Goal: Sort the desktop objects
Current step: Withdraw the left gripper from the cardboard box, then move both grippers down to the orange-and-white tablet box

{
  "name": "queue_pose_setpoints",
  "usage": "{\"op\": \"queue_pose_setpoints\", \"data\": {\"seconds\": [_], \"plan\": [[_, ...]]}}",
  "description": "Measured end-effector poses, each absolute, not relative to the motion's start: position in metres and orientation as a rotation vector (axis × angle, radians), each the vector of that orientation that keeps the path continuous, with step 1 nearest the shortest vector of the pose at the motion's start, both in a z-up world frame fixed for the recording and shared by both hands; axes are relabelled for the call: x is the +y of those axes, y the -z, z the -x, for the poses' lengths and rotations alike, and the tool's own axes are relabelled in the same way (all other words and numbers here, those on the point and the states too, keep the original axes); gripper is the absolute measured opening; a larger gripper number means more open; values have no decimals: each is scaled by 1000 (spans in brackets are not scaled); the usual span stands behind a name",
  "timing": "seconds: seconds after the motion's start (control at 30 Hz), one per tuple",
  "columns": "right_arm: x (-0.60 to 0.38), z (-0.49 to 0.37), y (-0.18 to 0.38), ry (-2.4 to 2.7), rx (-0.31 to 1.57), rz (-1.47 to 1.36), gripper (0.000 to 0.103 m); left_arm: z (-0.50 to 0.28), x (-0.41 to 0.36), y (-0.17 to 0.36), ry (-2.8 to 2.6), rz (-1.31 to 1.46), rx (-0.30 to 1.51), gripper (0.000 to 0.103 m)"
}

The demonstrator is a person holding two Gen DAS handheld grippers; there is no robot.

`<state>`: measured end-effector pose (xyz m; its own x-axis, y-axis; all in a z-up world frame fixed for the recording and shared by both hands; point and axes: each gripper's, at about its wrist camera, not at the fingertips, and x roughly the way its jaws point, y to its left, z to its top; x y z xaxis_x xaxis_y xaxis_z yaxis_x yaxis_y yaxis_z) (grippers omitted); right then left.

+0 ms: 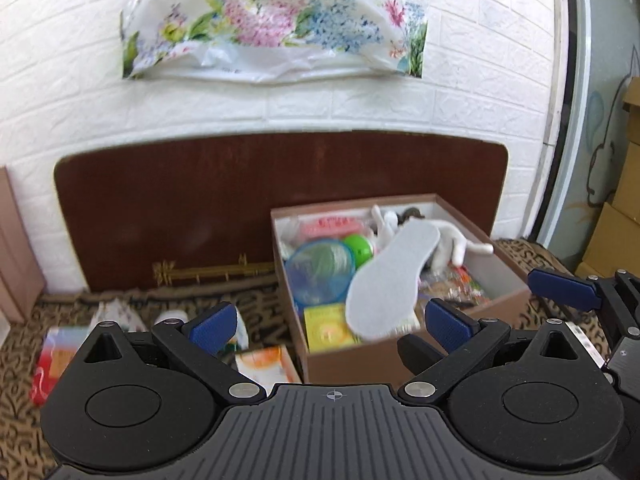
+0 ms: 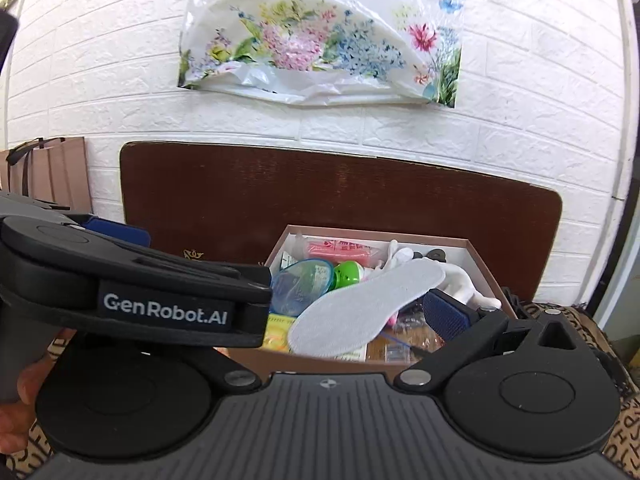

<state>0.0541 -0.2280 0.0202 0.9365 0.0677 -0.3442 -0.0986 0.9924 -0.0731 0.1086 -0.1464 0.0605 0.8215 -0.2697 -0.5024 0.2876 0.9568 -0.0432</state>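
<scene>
Left wrist view: our left gripper (image 1: 330, 322) has its blue pads (image 1: 212, 326) spread wide apart with nothing between them. It sits low, just in front of the brown box (image 1: 400, 362). A grey-white insole (image 1: 390, 278) lies tilted across the top of the box contents, heel end near the front wall, toe end toward the back. We note motion blur on the insole, so we cannot tell whether it is fully at rest. Under and beside it: a blue disc (image 1: 320, 270), a green ball (image 1: 358, 249), a yellow packet (image 1: 326, 328), a pink packet (image 1: 338, 224) and a white glove (image 1: 460, 242).

Left of the box, on the patterned cloth (image 1: 24, 392), several items lie loose: an orange-and-white carton (image 1: 268, 364), a red-and-blue pack (image 1: 54, 360) and a white bottle (image 1: 172, 315), partly hidden by the left finger. The right gripper's blue pad (image 1: 564, 289) shows at the right edge, beside the box.

Right wrist view: our right gripper (image 2: 348, 312) hovers over the front of the box. Only its right pad (image 2: 446, 318) is visible; the left gripper's body hides the other finger, so we cannot tell how far it is open. No object touches the visible pad. A hand (image 2: 20, 416) grips the left tool's handle at lower left. A dark board (image 2: 340, 196) stands behind the box against the brick wall (image 2: 120, 92).
</scene>
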Motion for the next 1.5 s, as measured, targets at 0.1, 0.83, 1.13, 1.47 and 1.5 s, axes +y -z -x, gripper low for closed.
{"op": "queue_pose_setpoints", "data": {"seconds": [0.1,0.83,1.13,1.47,1.5], "plan": [[-222,-37,-15,-71,346,84,103,-94,-143,-54,286,-45,535,103],[-198,36,25,-24,417,-9,103,-30,-134,-16,287,-93,600,103],[-192,41,26,-33,422,-1,103,-27,-128,-15,277,-84,605,103],[-186,28,35,-55,457,6,103,-40,-113,4,272,-53,648,103],[-185,26,39,-62,464,10,103,-42,-108,9,268,-42,657,103]]}}
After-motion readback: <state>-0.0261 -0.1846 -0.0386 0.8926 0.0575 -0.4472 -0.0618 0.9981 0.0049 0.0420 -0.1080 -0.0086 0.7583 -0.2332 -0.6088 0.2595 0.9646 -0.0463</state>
